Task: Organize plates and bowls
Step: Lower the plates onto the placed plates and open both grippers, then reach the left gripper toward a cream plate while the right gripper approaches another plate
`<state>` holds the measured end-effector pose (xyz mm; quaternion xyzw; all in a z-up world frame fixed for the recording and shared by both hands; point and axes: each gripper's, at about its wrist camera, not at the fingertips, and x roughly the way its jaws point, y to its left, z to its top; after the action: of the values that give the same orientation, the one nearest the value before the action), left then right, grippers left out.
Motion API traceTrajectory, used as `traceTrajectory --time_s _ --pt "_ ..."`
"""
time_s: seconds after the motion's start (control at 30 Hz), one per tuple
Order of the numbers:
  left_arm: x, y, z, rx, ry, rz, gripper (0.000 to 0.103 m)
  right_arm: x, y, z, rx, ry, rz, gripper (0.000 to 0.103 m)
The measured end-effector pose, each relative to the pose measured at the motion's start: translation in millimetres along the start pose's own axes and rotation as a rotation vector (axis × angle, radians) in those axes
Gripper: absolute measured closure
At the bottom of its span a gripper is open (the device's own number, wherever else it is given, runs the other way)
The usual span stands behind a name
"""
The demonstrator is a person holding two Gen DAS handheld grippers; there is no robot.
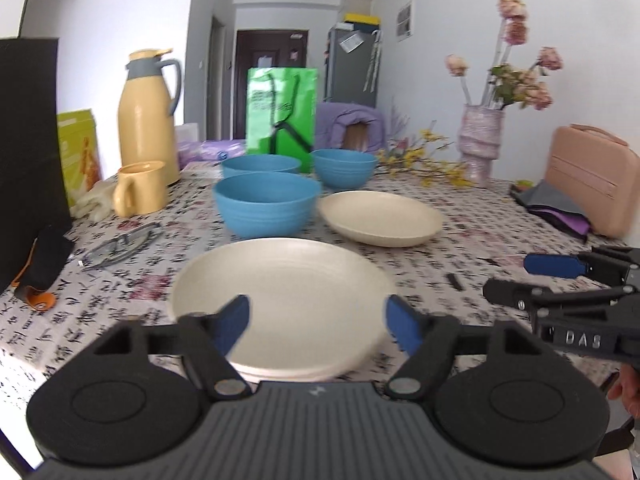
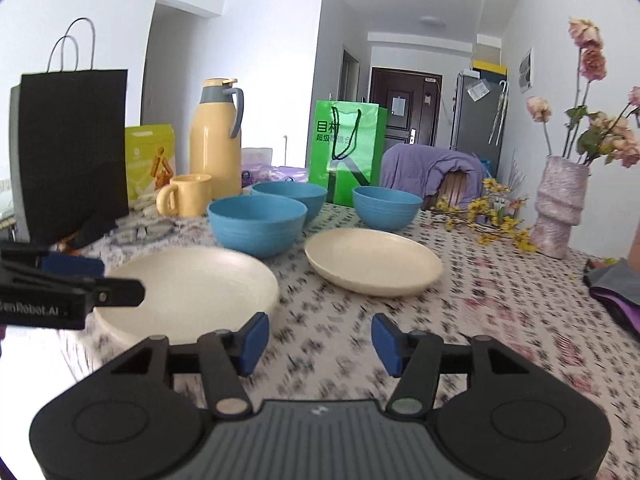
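A cream plate (image 1: 280, 296) lies nearest on the patterned tablecloth, with what looks like a second rim under it. My left gripper (image 1: 318, 320) hovers open over its near side, nothing between the blue pads. Another cream plate (image 1: 380, 218) sits behind to the right. Three blue bowls stand beyond: one close (image 1: 266, 204), two further back (image 1: 260, 166) (image 1: 344, 168). My right gripper (image 2: 320, 338) is open over bare cloth, just right of the near plate (image 2: 188, 288) and in front of the far plate (image 2: 372, 262). It holds nothing.
A yellow thermos (image 1: 146, 116) and mug (image 1: 140, 188) stand back left beside a black paper bag (image 1: 28, 140). Glasses (image 1: 120, 244) lie left of the plates. A green bag (image 1: 282, 112) is behind the bowls. A flower vase (image 1: 480, 144) and a pink case (image 1: 588, 176) are at the right.
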<state>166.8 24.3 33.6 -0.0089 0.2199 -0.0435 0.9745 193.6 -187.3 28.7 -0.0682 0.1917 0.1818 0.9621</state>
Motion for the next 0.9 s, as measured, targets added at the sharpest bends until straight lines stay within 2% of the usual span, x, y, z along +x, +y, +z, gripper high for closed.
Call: traceTrajectory --time_s 0.23,0.37,0.67,0.9 --pt "-6.2 -40.9 -15.5 0.014 0.008 -0.055 0.021 -40.8 -24.4 -38.9 0.044 0.026 -0.039 0.043" --pt "-6.1 -52.9 -20.3 0.030 0.026 -0.054 0.016 -52.3 -37.7 -52.9 0.086 0.012 -0.071 0.034" --pt "6.5 -52.2 -11.3 0.037 0.034 -0.038 0.014 -37.8 -51.2 -50.8 0.138 0.006 -0.076 0.033" --pt "37.9 -51.0 8.3 0.025 0.046 -0.045 0.014 -9.7 -62.9 -39.5 0.144 0.033 -0.076 0.033"
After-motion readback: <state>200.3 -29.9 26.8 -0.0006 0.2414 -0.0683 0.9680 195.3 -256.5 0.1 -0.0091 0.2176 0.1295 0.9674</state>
